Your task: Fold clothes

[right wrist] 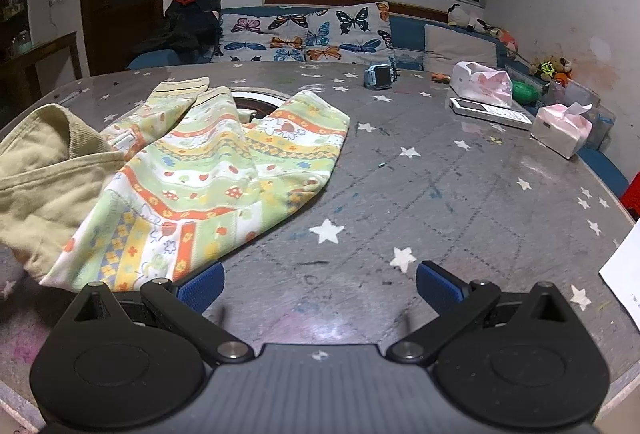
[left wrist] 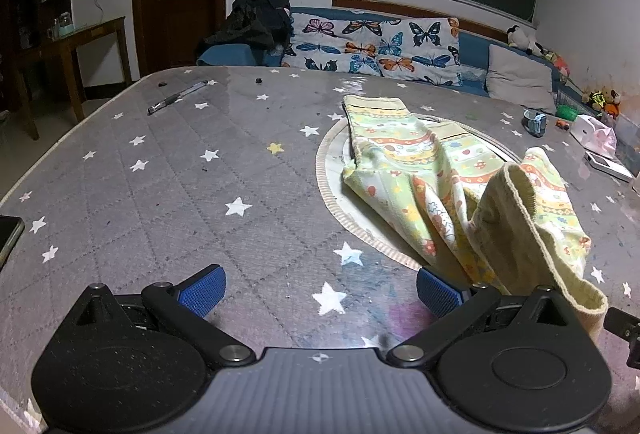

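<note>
Both my grippers, left and right, have fingers spread wide, holding nothing. The pastel-striped cartoon-print cotton pants lie rumpled on the grey star-patterned worktop, at 2 o'clock from my left gripper, 10 o'clock from my right.

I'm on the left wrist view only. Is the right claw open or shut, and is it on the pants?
Observer: The right claw is open and empty. The pants lie by its left side, not between the jaws.
Operator: Anything to its right?
Observer: A white paper sheet lies at the right edge of the table.
Operator: I see one tissue pack. Any more?
Observer: Yes, a second tissue pack sits nearer than the far tissue pack.
</note>
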A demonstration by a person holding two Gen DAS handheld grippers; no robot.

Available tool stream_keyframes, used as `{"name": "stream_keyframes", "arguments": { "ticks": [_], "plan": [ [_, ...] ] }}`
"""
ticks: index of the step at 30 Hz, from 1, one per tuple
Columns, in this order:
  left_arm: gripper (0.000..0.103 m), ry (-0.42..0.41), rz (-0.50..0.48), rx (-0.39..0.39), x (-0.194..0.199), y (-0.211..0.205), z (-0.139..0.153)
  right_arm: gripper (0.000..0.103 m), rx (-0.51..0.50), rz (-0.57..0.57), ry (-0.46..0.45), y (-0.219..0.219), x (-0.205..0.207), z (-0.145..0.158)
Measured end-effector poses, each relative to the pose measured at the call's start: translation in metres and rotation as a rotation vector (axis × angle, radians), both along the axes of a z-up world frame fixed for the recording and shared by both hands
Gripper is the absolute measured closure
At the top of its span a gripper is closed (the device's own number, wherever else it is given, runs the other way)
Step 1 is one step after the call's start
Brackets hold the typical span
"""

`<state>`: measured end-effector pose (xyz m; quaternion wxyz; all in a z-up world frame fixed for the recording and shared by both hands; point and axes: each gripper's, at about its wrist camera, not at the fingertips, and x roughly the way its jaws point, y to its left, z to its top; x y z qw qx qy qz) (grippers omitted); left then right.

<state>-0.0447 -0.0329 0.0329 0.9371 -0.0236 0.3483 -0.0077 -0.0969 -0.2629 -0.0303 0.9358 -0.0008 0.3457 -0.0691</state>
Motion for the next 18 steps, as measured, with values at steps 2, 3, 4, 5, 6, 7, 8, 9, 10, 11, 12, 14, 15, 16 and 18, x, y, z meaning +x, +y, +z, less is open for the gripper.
{"name": "stream_keyframes", "arguments": {
  "ticks": [2, 3, 4, 5, 6, 7, 8, 9, 10, 11, 12, 14, 15, 16, 18],
  "plan": [
    [0.000, 0.000, 0.001, 0.000, -0.002, -0.001, 0.000, 0.000, -0.001, 0.010, -0.001, 0.003, -0.002, 0.000],
    [0.000, 0.001, 0.003, 0.001, -0.002, -0.001, 0.000, 0.000, -0.001, 0.014, -0.002, 0.005, -0.002, 0.000],
    [0.000, 0.002, 0.004, 0.000, -0.003, -0.001, -0.001, 0.000, 0.001, 0.017, -0.001, 0.006, -0.003, 0.000],
    [0.000, 0.005, 0.006, -0.002, -0.003, -0.001, -0.001, 0.000, 0.003, 0.021, 0.000, 0.007, -0.003, -0.001],
    [0.000, 0.006, 0.008, -0.003, -0.004, 0.000, -0.001, 0.000, 0.003, 0.026, 0.000, 0.008, -0.003, -0.001],
    [0.000, 0.008, 0.010, -0.005, -0.005, 0.000, -0.001, 0.000, 0.002, 0.029, 0.001, 0.009, -0.003, -0.001],
    [0.000, 0.009, 0.012, -0.007, -0.005, 0.000, -0.001, 0.000, 0.004, 0.032, 0.001, 0.010, -0.004, -0.001],
    [0.000, 0.009, 0.014, -0.007, -0.006, 0.001, -0.001, 0.000, 0.006, 0.035, 0.000, 0.011, -0.004, -0.001],
    [0.000, 0.009, 0.015, -0.008, -0.007, 0.001, -0.001, 0.000, 0.007, 0.038, -0.001, 0.012, -0.004, -0.001],
    [0.000, 0.010, 0.016, -0.007, -0.008, 0.001, -0.001, 0.000, 0.009, 0.041, -0.001, 0.012, -0.004, 0.000],
    [0.000, 0.011, 0.016, -0.006, -0.008, 0.001, -0.002, 0.000, 0.009, 0.042, -0.003, 0.013, -0.004, 0.000],
    [0.000, 0.012, 0.013, -0.003, -0.009, 0.000, -0.002, 0.000, 0.011, 0.045, -0.004, 0.014, -0.004, 0.000],
    [0.000, 0.013, 0.012, -0.002, -0.010, 0.000, -0.002, 0.000, 0.012, 0.047, -0.003, 0.015, -0.004, 0.000],
    [0.000, 0.012, 0.012, -0.001, -0.010, -0.001, -0.002, 0.000, 0.013, 0.049, -0.003, 0.015, -0.004, 0.000],
    [0.000, 0.009, 0.011, 0.002, -0.010, -0.001, -0.001, 0.000, 0.015, 0.052, -0.002, 0.016, -0.003, -0.001]
  ]
}}
